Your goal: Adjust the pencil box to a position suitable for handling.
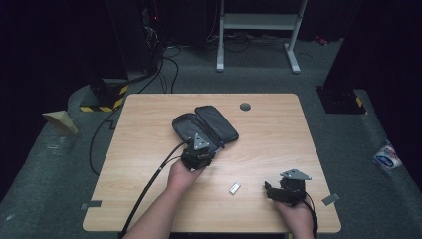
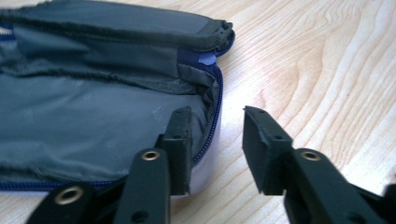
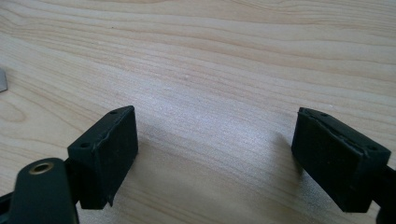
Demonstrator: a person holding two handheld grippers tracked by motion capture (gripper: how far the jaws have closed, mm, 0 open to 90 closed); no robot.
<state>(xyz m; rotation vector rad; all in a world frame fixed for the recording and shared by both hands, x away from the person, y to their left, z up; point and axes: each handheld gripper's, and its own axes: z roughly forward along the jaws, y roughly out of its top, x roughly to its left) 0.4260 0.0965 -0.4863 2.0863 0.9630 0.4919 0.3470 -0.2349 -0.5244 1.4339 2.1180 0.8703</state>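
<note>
A black zip pouch (image 1: 204, 124) lies open in the middle of the wooden table (image 1: 268, 129), its lid folded back. Its grey lining (image 2: 84, 107) and blue zipper (image 2: 215, 107) are close up in the left gripper view. My left gripper (image 1: 201, 145) sits at the pouch's near edge, open (image 2: 217, 116): one jaw is over the lining just inside the zipper, the other over bare wood, with the rim between them. My right gripper (image 1: 278, 190) rests near the front right of the table, open wide (image 3: 215, 135) over bare wood with nothing between its jaws.
A small silver oblong (image 1: 235, 187) lies on the table between the two hands; its corner shows at the left edge (image 3: 2, 81) of the right gripper view. A round grey grommet (image 1: 245, 106) sits near the table's far edge.
</note>
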